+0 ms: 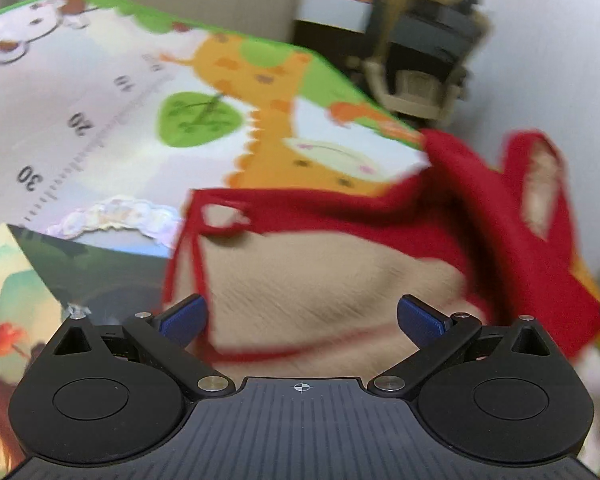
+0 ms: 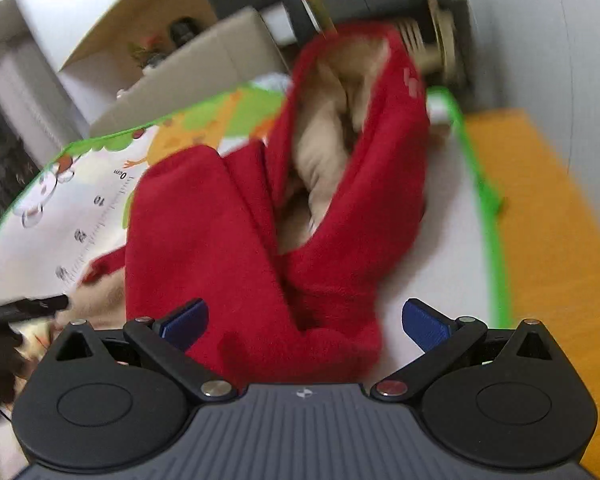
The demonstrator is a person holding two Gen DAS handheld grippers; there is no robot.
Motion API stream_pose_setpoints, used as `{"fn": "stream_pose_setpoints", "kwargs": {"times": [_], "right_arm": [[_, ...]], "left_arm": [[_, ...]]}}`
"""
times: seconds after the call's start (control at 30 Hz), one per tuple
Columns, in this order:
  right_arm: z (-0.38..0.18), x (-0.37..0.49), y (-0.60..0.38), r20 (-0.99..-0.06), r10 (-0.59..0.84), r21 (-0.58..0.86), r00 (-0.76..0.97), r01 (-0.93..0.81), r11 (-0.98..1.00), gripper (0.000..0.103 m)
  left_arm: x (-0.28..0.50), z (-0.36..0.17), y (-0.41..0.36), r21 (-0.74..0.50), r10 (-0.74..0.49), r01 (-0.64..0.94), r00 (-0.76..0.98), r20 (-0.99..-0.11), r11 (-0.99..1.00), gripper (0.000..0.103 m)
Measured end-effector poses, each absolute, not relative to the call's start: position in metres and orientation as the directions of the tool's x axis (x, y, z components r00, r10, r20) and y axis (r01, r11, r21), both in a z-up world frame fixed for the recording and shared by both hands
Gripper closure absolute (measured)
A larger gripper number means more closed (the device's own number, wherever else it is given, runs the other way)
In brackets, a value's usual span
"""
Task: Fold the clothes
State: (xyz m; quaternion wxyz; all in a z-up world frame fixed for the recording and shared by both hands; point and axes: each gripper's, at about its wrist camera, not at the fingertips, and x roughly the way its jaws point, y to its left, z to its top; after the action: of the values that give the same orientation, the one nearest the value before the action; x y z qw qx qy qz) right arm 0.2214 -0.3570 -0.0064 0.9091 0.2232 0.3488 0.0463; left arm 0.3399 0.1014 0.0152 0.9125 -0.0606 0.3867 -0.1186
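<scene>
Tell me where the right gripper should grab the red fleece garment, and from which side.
Probably the rounded red fold end of the red fleece garment, lying between the open right gripper fingers. Come straight forward and down: that end is bunched thick and raised off the play mat, so both layers should pinch.

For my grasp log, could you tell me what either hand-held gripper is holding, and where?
Nothing: both the left hand-held gripper and right hand-held gripper are open over the red garment.
</scene>
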Motion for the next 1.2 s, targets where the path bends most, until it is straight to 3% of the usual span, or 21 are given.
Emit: {"fn": "stream_pose_setpoints", "kwargs": {"times": [0.03,0.13,0.27,0.37,0.47,0.57,0.73,0.83,0.9,0.97,1.03,1.07,1.13,1.2], "right_arm": [[-0.012,0.230,-0.355,-0.616,0.269,0.466,0.741,0.066,0.883,0.000],[-0.013,0.253,-0.334,-0.620,0.206,0.369,0.757,0.049,0.928,0.000],[-0.009,0.312,-0.324,-0.653,0.152,0.280,0.742,0.050,0.959,0.000],[-0.003,0.354,-0.292,-0.664,0.195,0.201,0.722,-0.080,0.976,0.000],[0.009,0.388,-0.253,-0.636,0.284,0.110,0.717,-0.280,0.954,0.000],[0.022,0.415,-0.213,-0.588,0.409,0.052,0.698,-0.472,0.880,0.000],[0.045,0.429,-0.162,-0.533,0.531,-0.038,0.659,-0.646,0.763,0.000],[0.049,0.397,-0.146,-0.568,0.451,-0.209,0.688,-0.651,0.730,0.000],[0.038,0.374,-0.143,-0.598,0.322,-0.358,0.734,-0.604,0.712,0.000],[0.019,0.354,-0.149,-0.545,0.126,-0.552,0.829,-0.468,0.690,0.000],[0.010,0.333,-0.172,-0.401,-0.046,-0.699,0.915,-0.273,0.661,0.000],[0.009,0.323,-0.189,-0.335,-0.120,-0.731,0.934,-0.178,0.659,0.000],[0.016,0.310,-0.230,-0.322,-0.247,-0.689,0.914,-0.047,0.723,0.000],[0.018,0.294,-0.267,-0.322,-0.366,-0.663,0.873,0.068,0.746,0.000]], "left_arm": [[0.348,0.009,0.109,-0.215,-0.240,0.124,0.690,-0.683,0.969,0.000],[0.372,-0.004,0.125,-0.243,-0.218,0.067,0.703,-0.677,0.968,0.000],[0.389,-0.018,0.122,-0.351,-0.369,0.159,0.624,-0.689,0.923,0.000],[0.364,-0.016,0.107,-0.399,-0.498,0.300,0.576,-0.648,0.866,0.000],[0.325,-0.005,0.092,-0.353,-0.554,0.431,0.569,-0.608,0.830,0.000],[0.290,0.005,0.083,-0.347,-0.585,0.478,0.572,-0.575,0.807,0.000],[0.226,0.010,0.051,-0.378,-0.658,0.542,0.556,-0.508,0.751,0.000],[0.196,0.013,0.027,-0.461,-0.773,0.629,0.424,-0.471,0.626,0.000],[0.186,0.010,0.017,-0.451,-0.763,0.628,0.413,-0.498,0.634,0.000],[0.180,0.011,0.018,-0.411,-0.734,0.625,0.438,-0.520,0.664,0.000],[0.181,0.020,0.036,-0.413,-0.706,0.583,0.478,-0.522,0.700,0.000],[0.181,0.027,0.051,-0.419,-0.695,0.560,0.503,-0.514,0.715,0.000],[0.176,0.042,0.081,-0.374,-0.630,0.508,0.596,-0.499,0.776,0.000],[0.171,0.048,0.106,-0.253,-0.500,0.432,0.708,-0.499,0.866,0.000]]}}
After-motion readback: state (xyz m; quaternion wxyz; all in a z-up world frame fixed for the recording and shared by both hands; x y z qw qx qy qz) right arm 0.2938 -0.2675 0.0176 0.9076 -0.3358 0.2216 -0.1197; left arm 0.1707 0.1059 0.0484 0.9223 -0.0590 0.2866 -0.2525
